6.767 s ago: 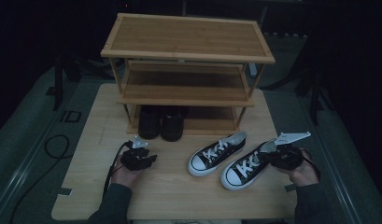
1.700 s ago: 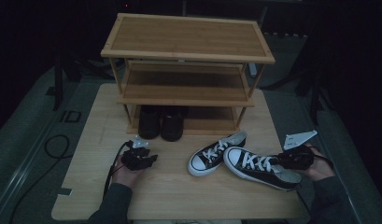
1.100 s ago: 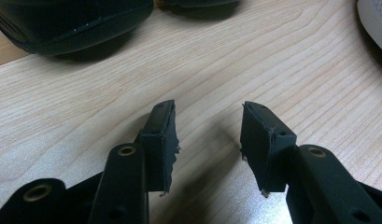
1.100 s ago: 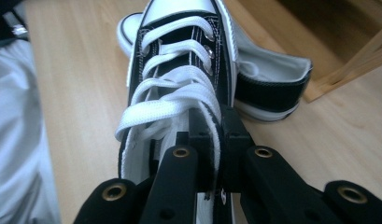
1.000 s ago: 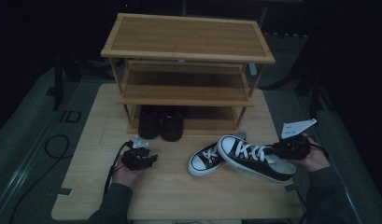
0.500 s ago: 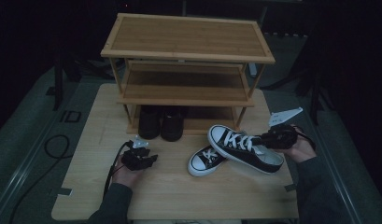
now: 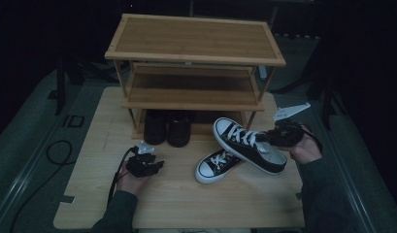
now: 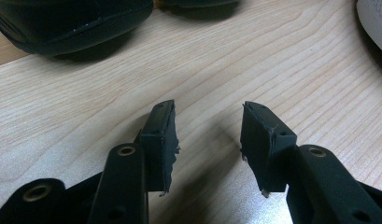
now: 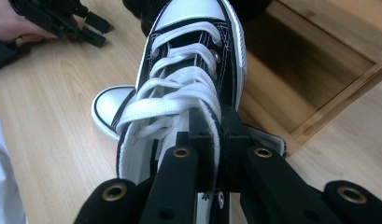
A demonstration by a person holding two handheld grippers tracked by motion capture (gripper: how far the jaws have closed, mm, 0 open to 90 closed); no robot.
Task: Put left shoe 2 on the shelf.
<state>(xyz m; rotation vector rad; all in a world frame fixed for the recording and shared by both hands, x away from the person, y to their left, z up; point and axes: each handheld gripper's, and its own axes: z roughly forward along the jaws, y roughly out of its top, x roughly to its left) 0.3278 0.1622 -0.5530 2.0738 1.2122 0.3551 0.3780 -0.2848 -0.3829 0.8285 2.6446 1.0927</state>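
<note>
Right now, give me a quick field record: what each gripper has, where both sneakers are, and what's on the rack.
right gripper: shut on the side wall of the lifted sneaker, toe toward the rack
left gripper: open, nothing between its jaws, low over the table
second sneaker: on the table, partly under the lifted one
shoe rack: top and middle shelves bare
black shoes: pair on the bottom shelf
</note>
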